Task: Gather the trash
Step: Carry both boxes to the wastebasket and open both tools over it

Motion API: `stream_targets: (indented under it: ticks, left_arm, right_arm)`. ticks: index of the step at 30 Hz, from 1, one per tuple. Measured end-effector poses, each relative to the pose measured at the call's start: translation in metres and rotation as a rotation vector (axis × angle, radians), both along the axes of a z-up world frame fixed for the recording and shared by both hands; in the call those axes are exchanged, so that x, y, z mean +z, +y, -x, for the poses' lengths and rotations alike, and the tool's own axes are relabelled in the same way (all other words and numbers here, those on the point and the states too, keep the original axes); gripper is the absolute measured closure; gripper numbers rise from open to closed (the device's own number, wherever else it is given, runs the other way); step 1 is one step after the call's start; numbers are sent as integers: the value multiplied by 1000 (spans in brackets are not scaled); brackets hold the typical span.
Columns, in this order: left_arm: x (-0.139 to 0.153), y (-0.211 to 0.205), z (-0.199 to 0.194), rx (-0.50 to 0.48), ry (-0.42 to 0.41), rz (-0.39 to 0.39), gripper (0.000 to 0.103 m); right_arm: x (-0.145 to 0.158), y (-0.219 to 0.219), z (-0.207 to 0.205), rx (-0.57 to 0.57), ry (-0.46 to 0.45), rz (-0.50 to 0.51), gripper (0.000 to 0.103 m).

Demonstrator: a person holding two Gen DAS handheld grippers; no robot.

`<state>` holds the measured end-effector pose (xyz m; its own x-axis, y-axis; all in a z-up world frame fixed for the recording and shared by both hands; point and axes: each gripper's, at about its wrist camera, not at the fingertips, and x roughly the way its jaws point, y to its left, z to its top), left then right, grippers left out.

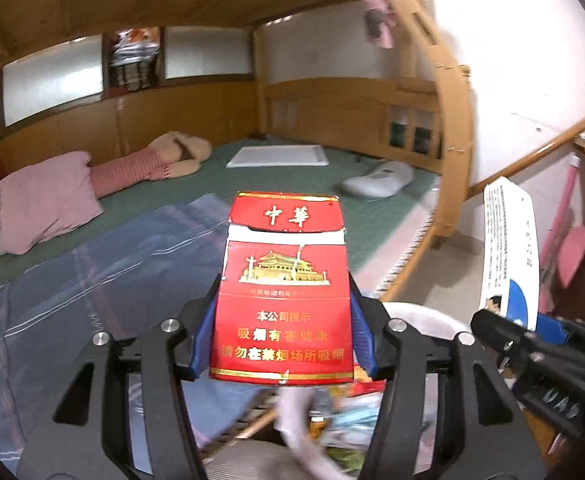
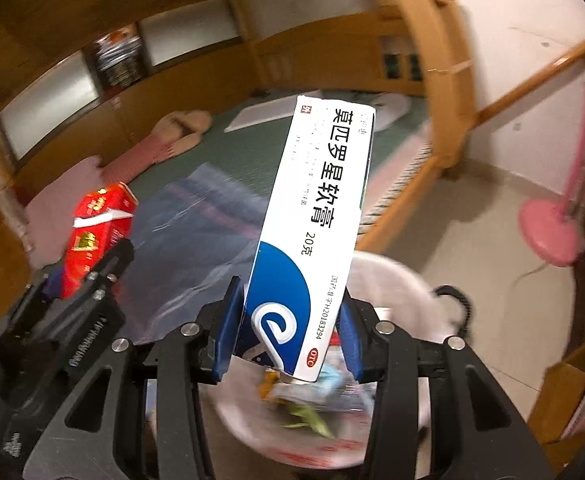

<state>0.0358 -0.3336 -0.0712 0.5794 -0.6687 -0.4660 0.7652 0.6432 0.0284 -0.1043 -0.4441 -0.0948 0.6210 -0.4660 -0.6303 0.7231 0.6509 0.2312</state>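
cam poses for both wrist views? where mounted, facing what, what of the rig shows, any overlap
Left wrist: on the left gripper, looking along its fingers over the bed; it grips a red cigarette pack.
Right wrist: on the right gripper, angled down at the white bin; it grips a blue-white ointment box.
Shared: each sees the other gripper, bed, bin.

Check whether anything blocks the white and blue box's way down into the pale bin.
Nothing visible does. The right hand-held gripper is shut on the white and blue box, and the pale bin lies open just below and ahead of it, already holding some trash. The red cigarette pack sits well off to the side.
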Motion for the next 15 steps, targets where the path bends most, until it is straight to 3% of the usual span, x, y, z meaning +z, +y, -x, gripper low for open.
stream_targets:
  ticks: [6, 15]
  left_arm:
    - [1, -28, 51, -52, -33, -4, 47]
    - [-15, -45, 67, -80, -27, -50, 46]
  right_arm:
    - [-9, -18, 42, -94, -13, -10, 59]
    - [-11, -27, 68, -125, -42, -16, 59]
